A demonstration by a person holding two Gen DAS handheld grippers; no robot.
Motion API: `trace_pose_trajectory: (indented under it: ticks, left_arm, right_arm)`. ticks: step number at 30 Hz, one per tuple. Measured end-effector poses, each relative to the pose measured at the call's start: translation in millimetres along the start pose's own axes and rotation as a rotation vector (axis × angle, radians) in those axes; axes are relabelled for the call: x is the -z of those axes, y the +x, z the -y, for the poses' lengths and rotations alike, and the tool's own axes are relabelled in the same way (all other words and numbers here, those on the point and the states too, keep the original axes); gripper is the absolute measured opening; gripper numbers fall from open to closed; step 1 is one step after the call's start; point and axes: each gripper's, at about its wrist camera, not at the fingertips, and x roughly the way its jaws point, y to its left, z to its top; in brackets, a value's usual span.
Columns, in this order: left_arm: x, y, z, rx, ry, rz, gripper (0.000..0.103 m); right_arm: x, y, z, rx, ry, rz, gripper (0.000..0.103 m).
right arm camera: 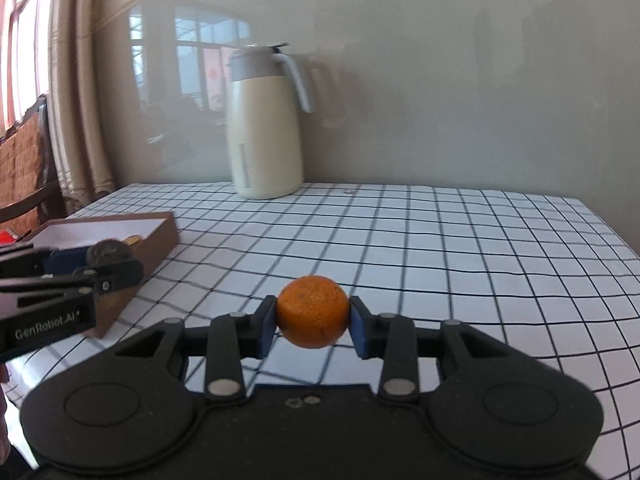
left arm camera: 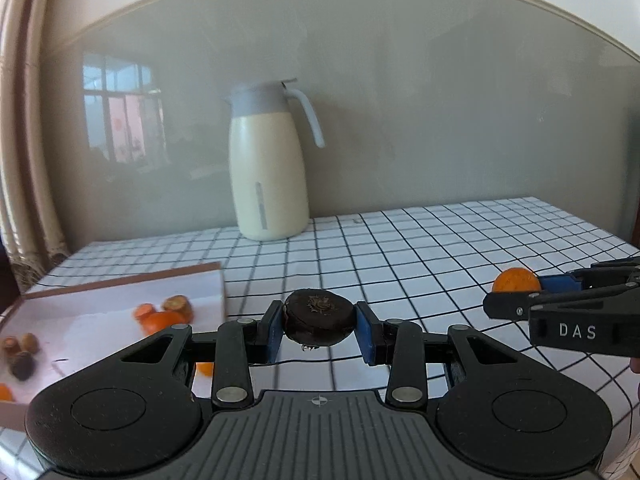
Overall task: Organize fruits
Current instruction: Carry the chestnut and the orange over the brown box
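Step in hand: both hands are carrying fruit above the table (right arm camera: 440, 240); this reads as the transport leg of sorting, each piece already lifted and on its way to a place.
Left gripper (left arm camera: 320, 322): its blue pads are clenching a dark, flattened round fruit (left arm camera: 319, 316), which is hanging clear of the checked cloth, just to the right of the box.
Right gripper (right arm camera: 313, 316): its pads are grasping an orange (right arm camera: 313, 311) by its sides, and it is riding above the near middle of the table.
Box (left arm camera: 120, 280): a brown, white-lined shallow box is sitting at the left of the table; several orange pieces (left arm camera: 160, 318) and small brown or dark fruits (left arm camera: 22, 354) are lying inside, blurred, so their kinds are hard to tell.
Spacing: the two grippers are travelling side by side, near each other but apart.
Pitcher (left arm camera: 270, 164): a cream jug with a grey lid is standing at the far side, well apart from the work.
Next move, as a judgement: the dark fruit is probably heading to the box; the left hand needs to clear the near wall, lower beside the like-coloured pieces, then release. The orange needs a separate spot among the orange ones.
Risk: both hands crowding the box at once.
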Motion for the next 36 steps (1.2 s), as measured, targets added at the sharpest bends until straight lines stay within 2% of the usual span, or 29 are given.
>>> trace_pose_trajectory:
  ticks: [14,27,36]
  left_arm:
    - [12,-63,-54,-0.095,-0.041,0.074,0.038]
    - [22,-90,-94,-0.201,-0.064,0.111,0.038]
    - [29,-98,-142,-0.304,-0.124,0.113,0.038]
  right_arm:
    - [-5,-22,-76,-0.153,-0.120,0.062,0.029]
    - [-22,-24,-132,-0.280,-0.191,0.158,0.029]
    - [-28,-15,-166,-0.334,-0.232,0.173,0.029]
